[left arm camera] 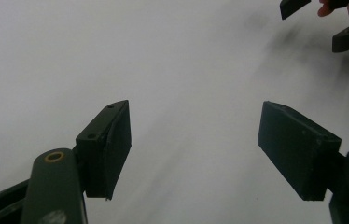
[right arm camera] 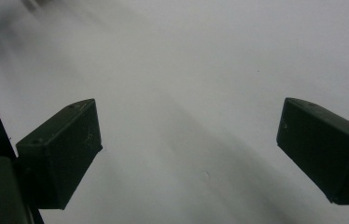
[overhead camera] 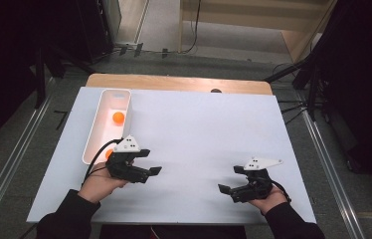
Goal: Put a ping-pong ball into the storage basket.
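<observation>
Two claws stand wide with nothing between them: left claw beside the white bin, right claw well apart over bare tabletop. High view alone shows an orange ball in the bin; the left gripper view catches the right claw far off

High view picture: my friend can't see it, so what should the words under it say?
A person's two hands each hold a black tool, jaws open and empty, over a white table: left tool, right tool. Beside the left tool, a long white tray holds two orange balls.
</observation>
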A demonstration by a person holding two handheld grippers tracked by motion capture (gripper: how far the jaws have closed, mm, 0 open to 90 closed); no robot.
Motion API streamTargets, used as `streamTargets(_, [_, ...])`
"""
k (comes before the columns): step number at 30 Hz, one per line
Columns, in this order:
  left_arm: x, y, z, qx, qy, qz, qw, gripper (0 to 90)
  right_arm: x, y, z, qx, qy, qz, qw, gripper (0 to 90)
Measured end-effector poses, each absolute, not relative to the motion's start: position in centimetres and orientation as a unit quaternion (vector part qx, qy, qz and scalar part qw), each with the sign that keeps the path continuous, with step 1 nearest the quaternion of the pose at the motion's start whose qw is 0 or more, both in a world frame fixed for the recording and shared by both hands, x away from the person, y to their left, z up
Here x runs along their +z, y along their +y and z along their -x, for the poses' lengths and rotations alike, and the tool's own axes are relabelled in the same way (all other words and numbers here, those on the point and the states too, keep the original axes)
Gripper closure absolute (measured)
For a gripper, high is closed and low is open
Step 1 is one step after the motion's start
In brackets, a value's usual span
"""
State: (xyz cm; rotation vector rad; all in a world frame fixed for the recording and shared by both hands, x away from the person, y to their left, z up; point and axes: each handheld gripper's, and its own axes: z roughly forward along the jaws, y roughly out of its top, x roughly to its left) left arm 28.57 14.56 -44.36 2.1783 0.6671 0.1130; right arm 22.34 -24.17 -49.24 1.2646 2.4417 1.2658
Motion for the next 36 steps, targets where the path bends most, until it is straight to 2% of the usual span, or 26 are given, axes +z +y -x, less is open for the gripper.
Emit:
streamTargets(20, [-46.1,16.1,-27.0,0.016,0.248,-0.878,0.410,26.0,-49.3,-24.1,-22.3,0.416,0.805,-0.419,0.057,5.1])
streamTargets(36, [-47.1,17.4,-26.1,0.014,0.241,-0.886,0.395,26.0,-49.3,-24.1,-22.3,0.415,0.806,-0.418,0.056,5.1])
